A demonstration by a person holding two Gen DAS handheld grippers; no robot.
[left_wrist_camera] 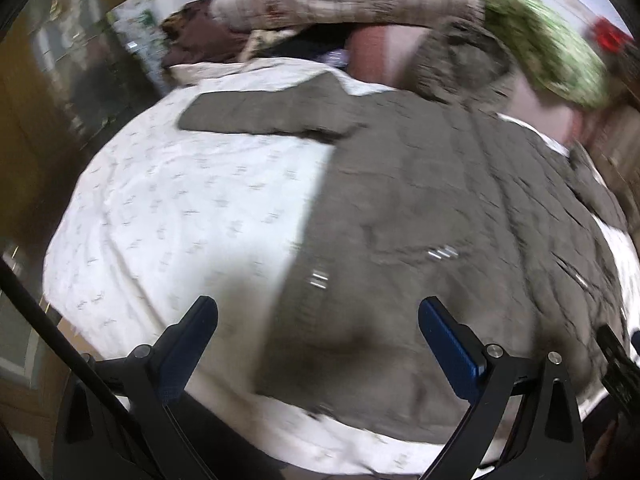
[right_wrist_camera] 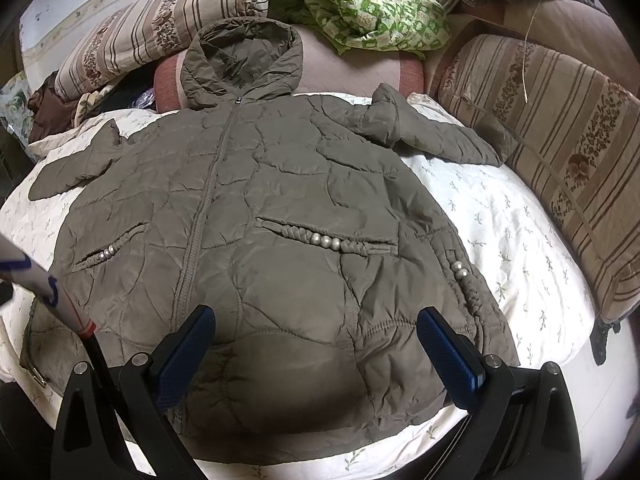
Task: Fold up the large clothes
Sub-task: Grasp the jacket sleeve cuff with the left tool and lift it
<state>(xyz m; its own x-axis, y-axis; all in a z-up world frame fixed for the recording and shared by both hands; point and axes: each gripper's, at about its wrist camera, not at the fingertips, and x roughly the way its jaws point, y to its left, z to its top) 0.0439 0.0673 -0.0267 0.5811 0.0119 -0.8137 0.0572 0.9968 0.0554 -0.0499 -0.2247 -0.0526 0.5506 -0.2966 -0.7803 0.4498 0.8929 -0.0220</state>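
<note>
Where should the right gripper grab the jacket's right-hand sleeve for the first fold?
Probably the cuff of the sleeve. It lies free on the white bedding. With the right gripper open, come from the striped cushion side, then carry it across the jacket.

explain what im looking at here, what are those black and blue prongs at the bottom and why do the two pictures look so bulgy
The prongs are the fingers of two handheld grippers; a person holds one in each hand. A fisheye camera on each gripper looks forward along its fingers, which causes the bulge.

The blurred picture comes from the left gripper, the sharp one from the right gripper. Both are open and hold nothing.

Spread flat on the white bedcover is a grey-brown quilted hooded jacket, zipped up, sleeves out to the sides, with pearl-like beads at the pockets. Behind it lie striped cushions and a green patterned cloth. The jacket is the garment to fold; no fold has been made yet.
</note>
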